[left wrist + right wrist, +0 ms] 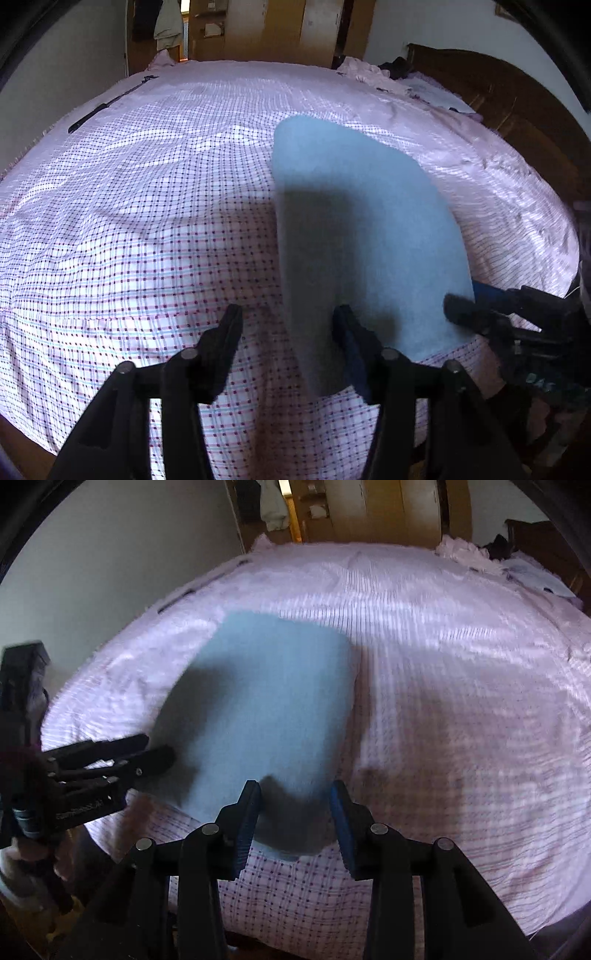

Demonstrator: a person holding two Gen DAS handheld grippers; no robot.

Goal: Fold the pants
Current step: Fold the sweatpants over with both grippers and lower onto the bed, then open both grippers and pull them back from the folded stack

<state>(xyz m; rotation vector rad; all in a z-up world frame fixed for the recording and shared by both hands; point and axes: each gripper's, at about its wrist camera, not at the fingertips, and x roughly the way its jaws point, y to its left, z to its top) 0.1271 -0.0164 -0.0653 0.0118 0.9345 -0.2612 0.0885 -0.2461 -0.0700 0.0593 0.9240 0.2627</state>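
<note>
Here both sets of jaws stand wide, holding nothing: the left gripper (288,328) and right gripper (295,805) hover at the near end of the light-blue pants (354,229), which lie flat as a long strip on the checked bedsheet (147,240). Likely next: pinch that near edge and fold it away.

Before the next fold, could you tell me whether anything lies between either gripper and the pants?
Nothing visible does. The light blue fabric pants lie flat on the checked pink bedsheet, their near edge between the open fingers of the left gripper and right gripper.

Black left gripper (286,326), right gripper (295,801); blue-padded fingers (341,827), silver pivot screws.
</note>
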